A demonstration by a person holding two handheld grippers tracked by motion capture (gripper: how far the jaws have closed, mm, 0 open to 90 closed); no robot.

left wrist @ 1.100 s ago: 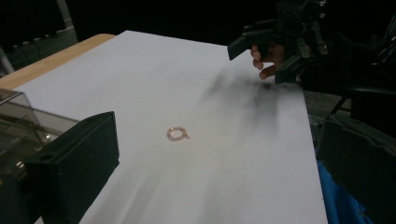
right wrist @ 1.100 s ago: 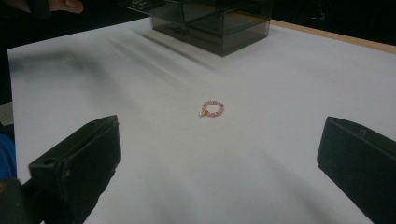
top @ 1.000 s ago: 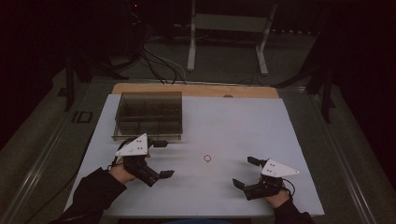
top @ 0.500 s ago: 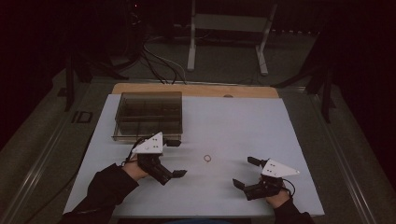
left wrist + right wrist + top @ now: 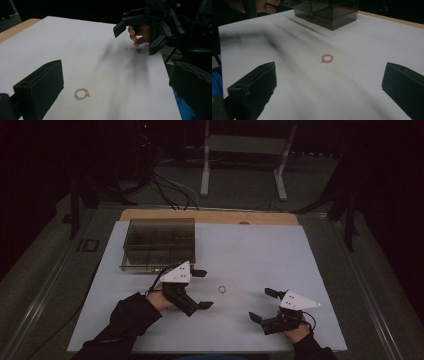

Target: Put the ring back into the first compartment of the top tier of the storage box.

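As my left gripper [image 5: 201, 289] slides right toward the small pink beaded bracelet [image 5: 221, 290], fingers wide, pickup nears; right gripper [image 5: 261, 305] waits, equally wide.

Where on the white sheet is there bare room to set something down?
The white sheet is bare across its whole far right, right of the compartment box, and along the near edge between the two tongs. It is crowded around the bead bracelet, with the left tongs close beside it.

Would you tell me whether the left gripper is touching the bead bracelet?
Apart. The left gripper view shows bare table between the open left gripper and the bead bracelet.
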